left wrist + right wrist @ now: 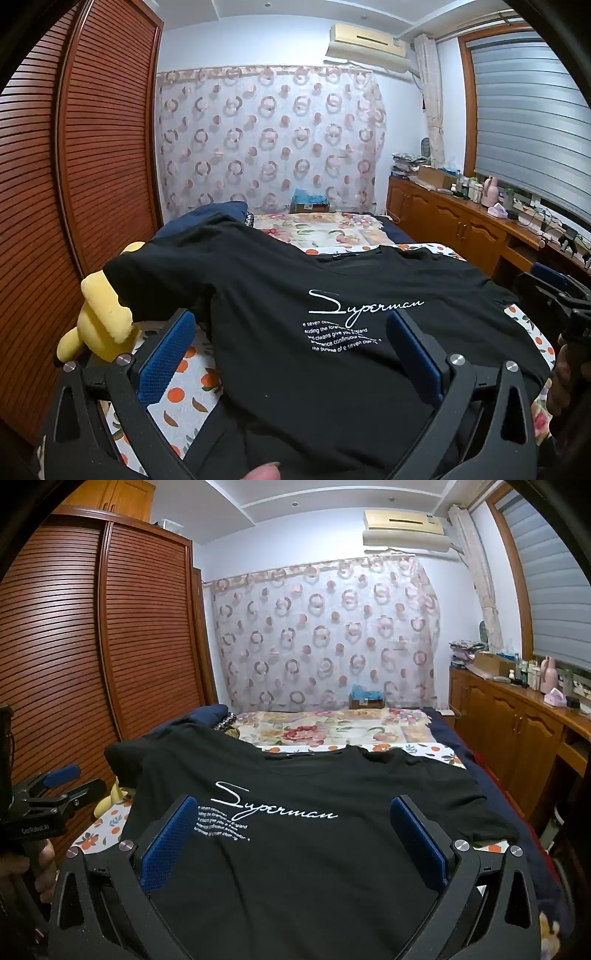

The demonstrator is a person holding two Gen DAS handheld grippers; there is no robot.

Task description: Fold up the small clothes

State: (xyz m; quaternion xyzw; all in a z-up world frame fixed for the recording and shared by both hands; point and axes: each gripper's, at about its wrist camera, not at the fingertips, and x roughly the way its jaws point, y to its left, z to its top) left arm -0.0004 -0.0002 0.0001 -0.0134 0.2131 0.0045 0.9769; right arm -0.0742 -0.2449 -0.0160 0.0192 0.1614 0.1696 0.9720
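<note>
Left wrist view: black T-shirt spread flat on the orange-print sheet at the near end of the bed, white "Superman" script facing up, collar toward the far wall. Left gripper hovering just above it, blue pads spread wide, clamped on nothing. Same deal from the right wrist: right gripper with jaws fully apart over the shirt's lower front. Yellow plush toy poking out beside the left sleeve. Louvered wardrobe further left.
</note>
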